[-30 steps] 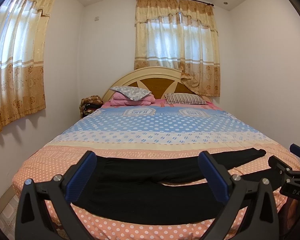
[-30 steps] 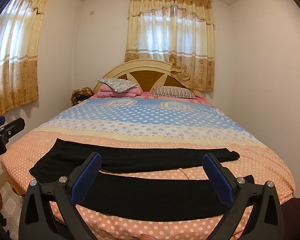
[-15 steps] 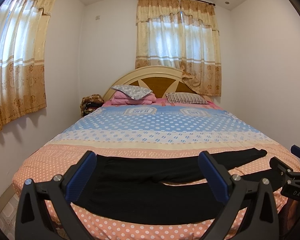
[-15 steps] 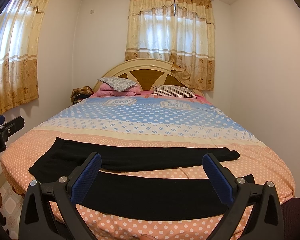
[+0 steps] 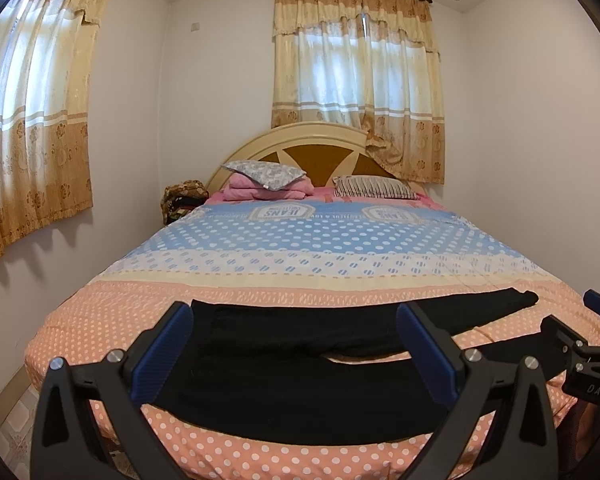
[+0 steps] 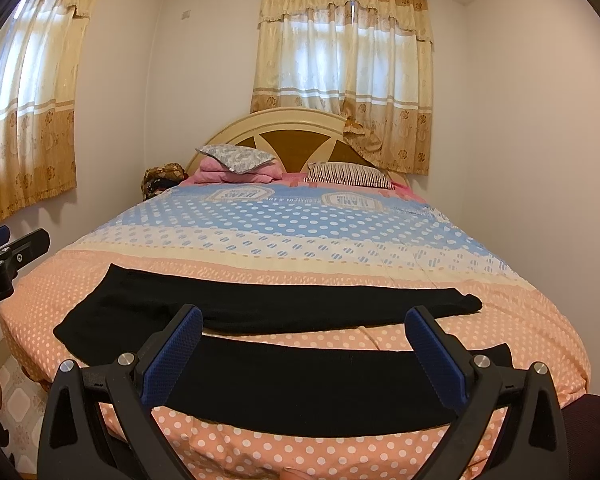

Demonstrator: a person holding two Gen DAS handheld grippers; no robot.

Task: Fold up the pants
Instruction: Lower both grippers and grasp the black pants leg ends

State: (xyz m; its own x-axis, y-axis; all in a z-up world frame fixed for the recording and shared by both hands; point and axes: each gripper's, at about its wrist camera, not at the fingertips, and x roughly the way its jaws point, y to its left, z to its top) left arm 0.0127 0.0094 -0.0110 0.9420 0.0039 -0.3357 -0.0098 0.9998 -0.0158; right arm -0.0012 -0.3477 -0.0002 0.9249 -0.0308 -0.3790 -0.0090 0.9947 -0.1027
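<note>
Black pants (image 5: 300, 368) (image 6: 300, 376) lie flat across the foot of the bed, waist to the left, the two legs spread apart toward the right. My left gripper (image 5: 294, 340) hovers open above the waist end, holding nothing. My right gripper (image 6: 304, 344) is open over the near leg, apart from the cloth. The right gripper's tip (image 5: 588, 344) shows at the right edge of the left wrist view. The left gripper's tip (image 6: 8, 256) shows at the left edge of the right wrist view.
The bed (image 5: 340, 248) has a dotted peach, cream and blue cover. Pillows (image 5: 264, 172) and folded pink bedding sit by the headboard (image 5: 320, 148). Walls stand close on both sides. Curtains (image 5: 356, 80) hang behind. A tiled floor strip (image 6: 20, 392) runs along the left.
Both grippers hold nearly still; the views shift only slightly. The pants have not moved.
</note>
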